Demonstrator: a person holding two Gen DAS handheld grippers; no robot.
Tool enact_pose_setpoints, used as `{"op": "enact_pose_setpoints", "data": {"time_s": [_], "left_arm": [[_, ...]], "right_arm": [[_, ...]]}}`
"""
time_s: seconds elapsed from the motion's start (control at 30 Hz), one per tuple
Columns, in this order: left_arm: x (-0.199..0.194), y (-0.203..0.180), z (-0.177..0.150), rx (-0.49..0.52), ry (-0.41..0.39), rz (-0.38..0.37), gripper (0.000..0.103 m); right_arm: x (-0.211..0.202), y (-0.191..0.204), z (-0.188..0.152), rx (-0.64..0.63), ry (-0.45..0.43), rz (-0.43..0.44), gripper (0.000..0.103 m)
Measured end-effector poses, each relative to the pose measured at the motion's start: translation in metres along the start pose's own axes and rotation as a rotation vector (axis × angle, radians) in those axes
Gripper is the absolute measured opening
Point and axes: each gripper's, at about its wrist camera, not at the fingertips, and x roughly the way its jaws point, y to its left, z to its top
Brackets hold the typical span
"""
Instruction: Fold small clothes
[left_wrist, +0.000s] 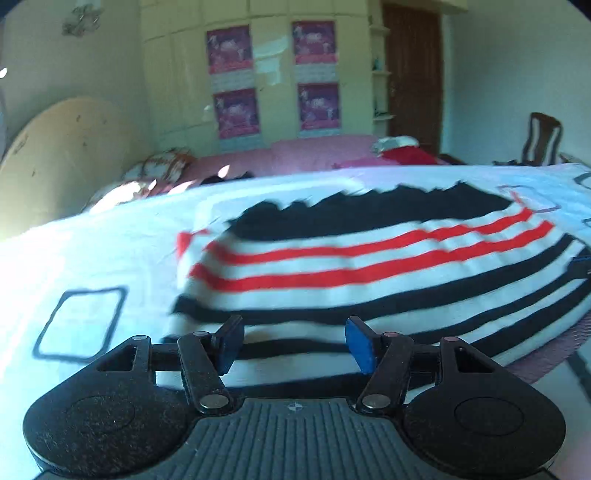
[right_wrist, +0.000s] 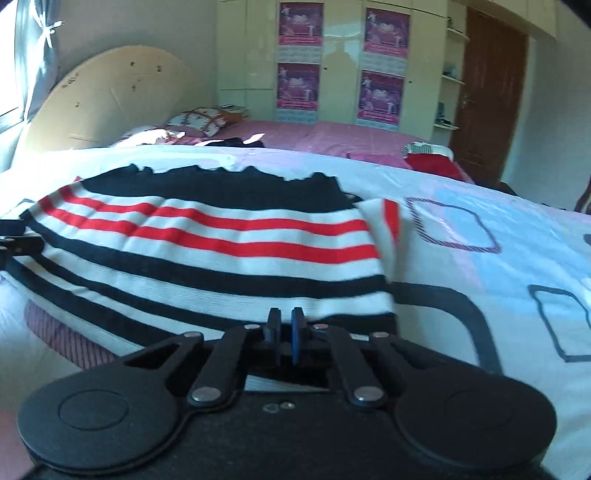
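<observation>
A small striped knit garment, white with red and black stripes and a black far part, lies spread on a white printed cloth. My left gripper is open, its blue pads apart just over the garment's near edge. In the right wrist view the same garment lies ahead. My right gripper has its jaws nearly together at the garment's near black hem; whether cloth is pinched between them I cannot tell. The left gripper's black frame shows at the far left edge.
The white cloth has dark square outlines printed on it. Behind it is a pink bed with pillows and a red item. A round wooden board leans on the wall. A chair stands at right.
</observation>
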Motion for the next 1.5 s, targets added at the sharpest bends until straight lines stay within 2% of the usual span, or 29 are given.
{"op": "enact_pose_setpoints", "data": {"time_s": [0.07,0.13,0.2,0.33,0.43,0.5,0.57,0.6,0.67,0.7,0.73,0.77,0.8,0.83,0.97,1.13,1.5], "left_arm": [[0.000,0.026,-0.007,-0.059,-0.004,-0.074,0.060],[-0.006,0.026,-0.002,-0.021,0.002,-0.058,0.061],[-0.012,0.028,0.010,-0.044,-0.049,-0.071,0.061],[0.009,0.027,0.044,-0.067,-0.087,-0.076,0.061],[0.039,0.021,0.063,-0.050,-0.067,-0.089,0.061],[0.063,0.019,0.069,-0.056,-0.017,-0.101,0.061],[0.089,0.018,0.066,-0.036,0.064,-0.077,0.061],[0.092,0.018,0.062,-0.024,0.048,-0.074,0.065],[0.086,0.019,0.064,-0.021,0.051,-0.075,0.066],[0.077,0.021,0.065,-0.016,0.026,-0.062,0.066],[0.070,0.022,0.062,-0.020,0.003,-0.058,0.066],[0.072,0.022,0.059,-0.017,0.027,-0.052,0.066],[0.079,0.023,0.054,-0.005,0.059,-0.045,0.066],[0.081,0.024,0.049,-0.013,0.036,-0.043,0.069],[0.075,0.022,0.056,-0.029,0.040,-0.024,0.069],[0.062,0.020,0.050,-0.033,0.030,-0.004,0.069],[0.017,0.009,0.043,-0.031,0.015,0.018,0.069]], "right_arm": [[0.001,-0.018,-0.008,0.062,0.010,0.037,0.003],[0.001,-0.016,-0.003,0.045,0.017,0.042,0.005],[-0.004,-0.015,0.009,0.064,-0.051,0.050,0.023],[0.017,-0.029,0.047,0.132,-0.078,0.026,0.021],[0.044,-0.032,0.067,0.129,-0.060,0.007,0.020],[0.060,-0.031,0.071,0.105,-0.031,0.016,0.019],[0.083,-0.032,0.066,0.061,0.060,-0.037,0.014],[0.087,-0.036,0.062,0.062,0.058,-0.040,0.014],[0.081,-0.038,0.063,0.075,0.062,-0.036,0.014],[0.073,-0.037,0.064,0.076,0.050,-0.039,0.018],[0.062,-0.035,0.063,0.083,0.005,-0.024,0.021],[0.054,-0.034,0.061,0.088,-0.028,-0.003,0.022],[0.055,-0.032,0.058,0.081,-0.020,0.004,0.020],[0.065,-0.029,0.052,0.061,0.037,-0.010,0.020],[0.068,-0.025,0.052,0.065,0.053,-0.034,0.020],[0.042,-0.014,0.054,0.029,-0.003,-0.002,0.022],[0.004,-0.002,0.039,0.048,-0.012,0.049,0.022]]}}
